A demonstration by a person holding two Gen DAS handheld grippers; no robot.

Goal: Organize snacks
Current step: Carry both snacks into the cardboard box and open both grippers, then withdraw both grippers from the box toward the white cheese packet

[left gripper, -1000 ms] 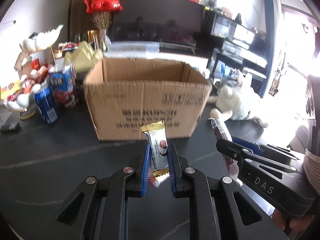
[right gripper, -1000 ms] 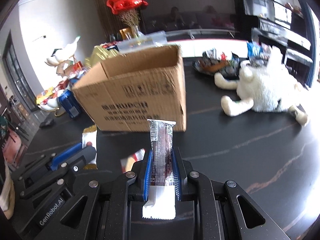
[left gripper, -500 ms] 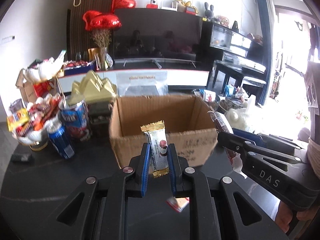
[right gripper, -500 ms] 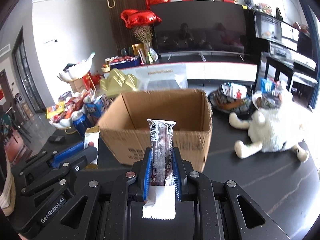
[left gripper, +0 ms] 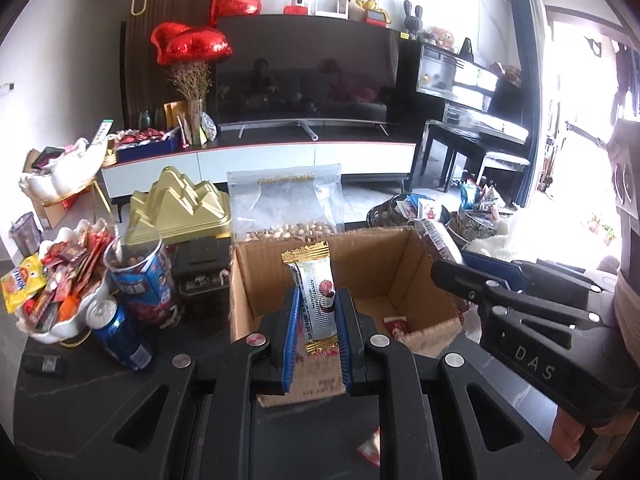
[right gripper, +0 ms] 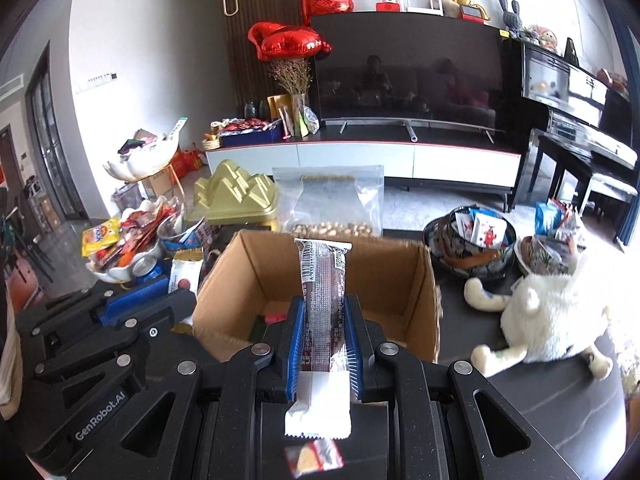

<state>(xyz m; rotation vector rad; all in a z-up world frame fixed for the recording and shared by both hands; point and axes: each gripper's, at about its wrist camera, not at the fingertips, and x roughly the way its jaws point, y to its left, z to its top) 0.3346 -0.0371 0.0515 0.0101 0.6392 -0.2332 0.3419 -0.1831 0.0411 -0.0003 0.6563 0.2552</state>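
While clamped: snack bar [right gripper: 323, 300] between hand-held gripper [right gripper: 322, 344] pads.

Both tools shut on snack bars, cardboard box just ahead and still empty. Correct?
Not empty. The left wrist view shows a red packet lying on the floor of the cardboard box. The rest holds: left tool shut on a white snack bar, right tool on a dark snack bar.

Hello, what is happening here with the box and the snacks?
A person is sorting snacks with two handheld grippers. The left gripper is shut on a white snack bar, the right gripper on a dark snack bar. Both hang above the open cardboard box, which already holds a few items. Nothing is released yet.
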